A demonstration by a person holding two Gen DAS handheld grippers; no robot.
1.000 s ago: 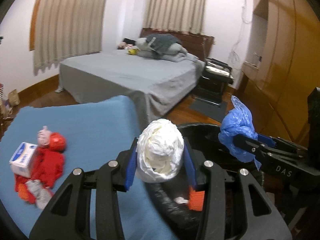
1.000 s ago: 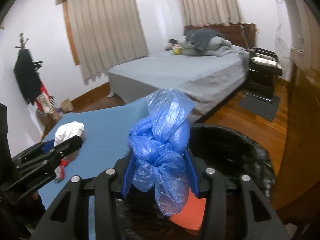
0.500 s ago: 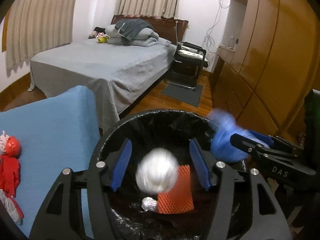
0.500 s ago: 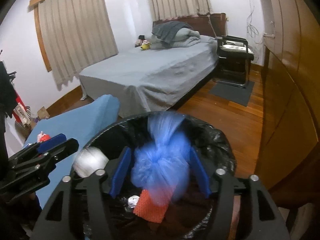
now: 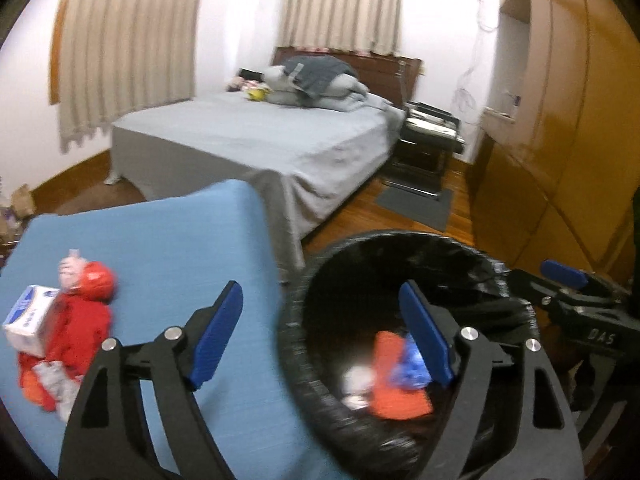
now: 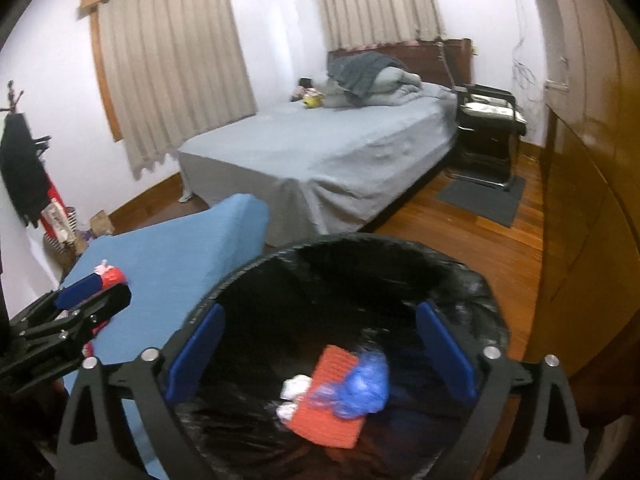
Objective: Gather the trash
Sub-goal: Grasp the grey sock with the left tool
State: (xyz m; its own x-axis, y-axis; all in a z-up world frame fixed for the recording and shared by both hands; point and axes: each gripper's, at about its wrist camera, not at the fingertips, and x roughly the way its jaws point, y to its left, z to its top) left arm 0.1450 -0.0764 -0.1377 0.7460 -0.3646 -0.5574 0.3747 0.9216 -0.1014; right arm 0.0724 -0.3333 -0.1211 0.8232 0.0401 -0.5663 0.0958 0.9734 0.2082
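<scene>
- Left gripper [image 5: 320,340]: fingers spreading apart, nothing between them; it straddles the near rim of the bin [image 5: 296,364], one finger over the bench [image 5: 168,240], the other over the bin's mouth.
- Right gripper [image 6: 320,352]: fingers spreading wide, nothing between them, poised over the bin's opening.
- Trash in the bin: a crumpled blue plastic bag [image 6: 354,390], white wads [image 6: 296,386] and an orange ribbed piece [image 6: 328,400] lie together on the black liner at the bottom.
- Remaining on the bench: a red cloth heap [image 5: 76,340] with a white-and-blue tissue pack [image 5: 28,320] resting against it, well apart from the bin.
- Risk: the left gripper sits close to the rim; a careless swing toward the bench could snag the loose liner and drag it off.
- Risk: the red heap is soft and tangled; a pinch could lift only part of it, or take the tissue pack along.
- Condition: binned items look light and crushed; outlines blurred.
</scene>
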